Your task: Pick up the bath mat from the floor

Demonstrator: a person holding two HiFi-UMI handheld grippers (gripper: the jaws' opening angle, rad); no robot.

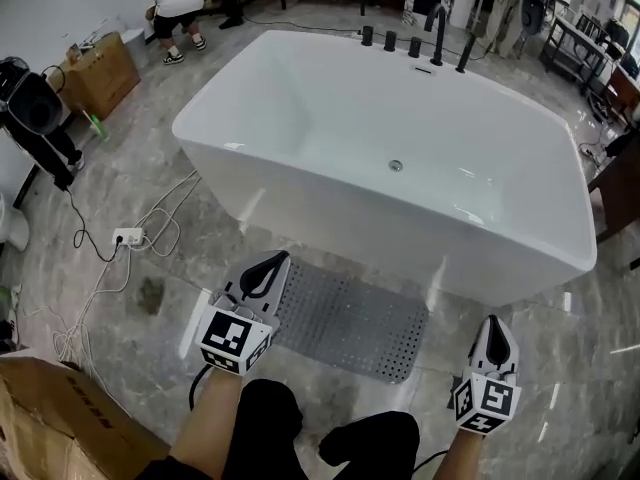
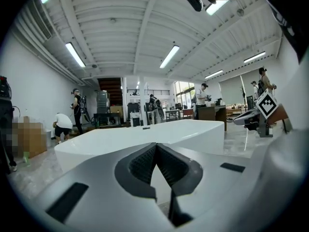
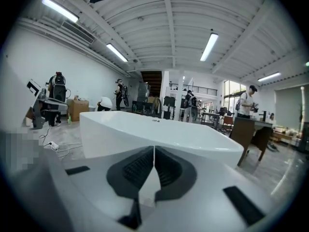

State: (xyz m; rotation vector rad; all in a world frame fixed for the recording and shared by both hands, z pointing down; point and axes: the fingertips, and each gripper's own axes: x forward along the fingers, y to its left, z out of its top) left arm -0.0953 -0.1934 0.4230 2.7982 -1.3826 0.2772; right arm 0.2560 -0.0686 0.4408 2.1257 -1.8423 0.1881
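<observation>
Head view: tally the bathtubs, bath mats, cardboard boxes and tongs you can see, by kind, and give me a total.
Bathtub: 1
Bath mat: 1
Cardboard boxes: 2
Tongs: 2, left tongs and right tongs
Total: 6

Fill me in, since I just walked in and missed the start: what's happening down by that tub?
A person holds a two-jaw gripper in each hand in front of a white bathtub. A grey bath mat lies flat on the floor beside the tub. From the head view, the left gripper shows over the mat's left end and the right gripper is off to the mat's right. Both grippers have their jaws shut with nothing between them, so the mat is not yet picked up.
</observation>
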